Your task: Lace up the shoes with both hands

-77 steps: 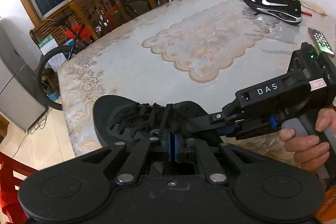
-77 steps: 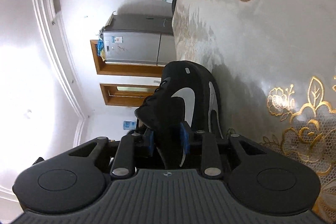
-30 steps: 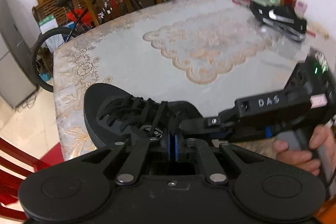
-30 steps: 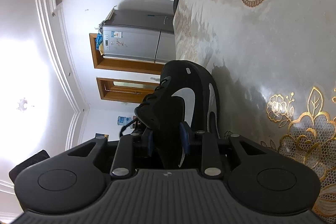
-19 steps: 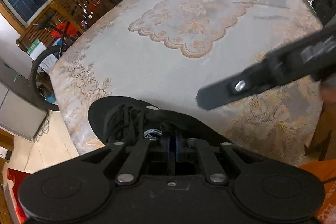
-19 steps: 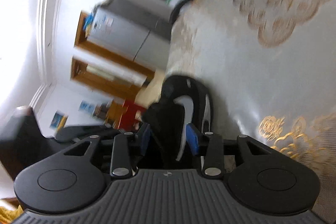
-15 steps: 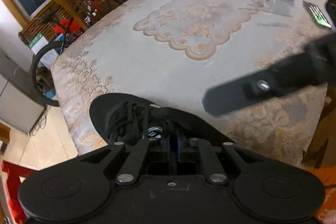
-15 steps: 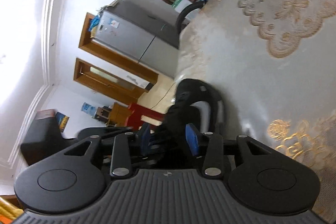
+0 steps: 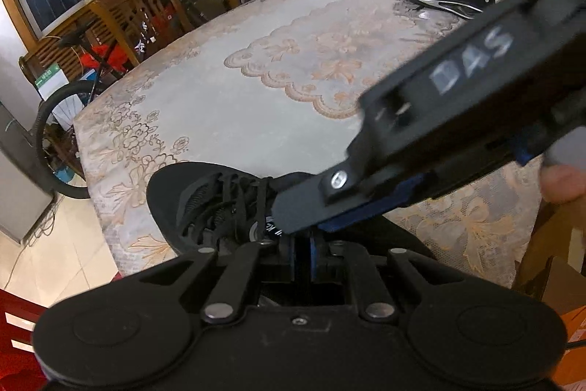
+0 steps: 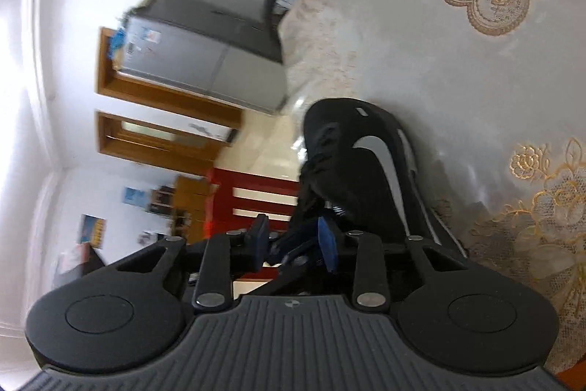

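Left wrist view shows my left gripper with its blue pads pressed together right at the tongue of the black shoe, which sits at the near edge of the table, toe pointing away from the fingers. Whether a lace is pinched between those pads I cannot tell; the gap is dark and the right gripper crosses just above it.

Right wrist view has the right gripper's blue pads standing apart, having just been closing a little, with the left gripper's tip and a dark strand between them, nothing visibly pressed. The shoe lies ahead and to the right of those fingers.

My worry is a collision: both sets of fingers crowd the same spot over the tongue, so closing the right jaws now could clamp the other tool instead of the lace. If I pull while the left pads hold only loosely, I judge the lace could slip, or the shoe could drag off the table edge.
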`<move>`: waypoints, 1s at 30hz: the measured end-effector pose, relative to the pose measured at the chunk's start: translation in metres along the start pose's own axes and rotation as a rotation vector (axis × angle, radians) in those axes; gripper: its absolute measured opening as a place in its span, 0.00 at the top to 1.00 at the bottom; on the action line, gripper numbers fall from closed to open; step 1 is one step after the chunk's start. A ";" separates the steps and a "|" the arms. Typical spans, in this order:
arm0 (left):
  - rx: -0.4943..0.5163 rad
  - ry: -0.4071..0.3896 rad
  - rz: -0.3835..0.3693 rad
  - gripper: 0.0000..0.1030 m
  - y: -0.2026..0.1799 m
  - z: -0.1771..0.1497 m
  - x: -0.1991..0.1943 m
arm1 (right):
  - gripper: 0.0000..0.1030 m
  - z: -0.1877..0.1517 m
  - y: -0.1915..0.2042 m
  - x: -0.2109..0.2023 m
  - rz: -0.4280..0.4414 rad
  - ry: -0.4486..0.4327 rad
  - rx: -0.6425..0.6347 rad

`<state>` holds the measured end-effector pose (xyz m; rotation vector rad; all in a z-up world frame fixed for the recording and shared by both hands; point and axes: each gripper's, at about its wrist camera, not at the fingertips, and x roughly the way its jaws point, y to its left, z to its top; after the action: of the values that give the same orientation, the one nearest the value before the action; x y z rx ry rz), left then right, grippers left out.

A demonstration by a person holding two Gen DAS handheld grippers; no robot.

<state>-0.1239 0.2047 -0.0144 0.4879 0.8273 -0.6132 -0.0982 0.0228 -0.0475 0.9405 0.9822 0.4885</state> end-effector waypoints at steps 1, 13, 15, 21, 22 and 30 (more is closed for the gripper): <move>0.001 -0.004 -0.002 0.92 0.001 0.000 0.000 | 0.69 -0.001 0.004 0.002 -0.028 -0.004 -0.028; -0.107 -0.019 -0.050 0.83 0.012 -0.008 -0.027 | 0.95 -0.010 0.002 0.012 -0.099 -0.062 -0.193; -0.149 -0.047 -0.081 0.80 0.022 -0.013 -0.042 | 0.96 -0.016 -0.004 0.010 -0.095 -0.096 -0.152; -0.136 -0.075 -0.086 0.49 0.052 -0.030 -0.051 | 0.96 -0.040 -0.002 0.013 -0.143 -0.231 -0.038; -0.126 -0.071 -0.113 0.49 0.058 -0.034 -0.049 | 0.96 -0.045 0.000 0.014 -0.157 -0.268 -0.023; -0.086 -0.044 -0.232 0.49 0.099 -0.071 -0.032 | 0.96 -0.076 0.018 0.034 -0.280 -0.523 0.070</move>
<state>-0.1116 0.3297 -0.0144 0.3015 0.8716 -0.7953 -0.1463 0.0911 -0.0657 0.9122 0.6389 -0.0343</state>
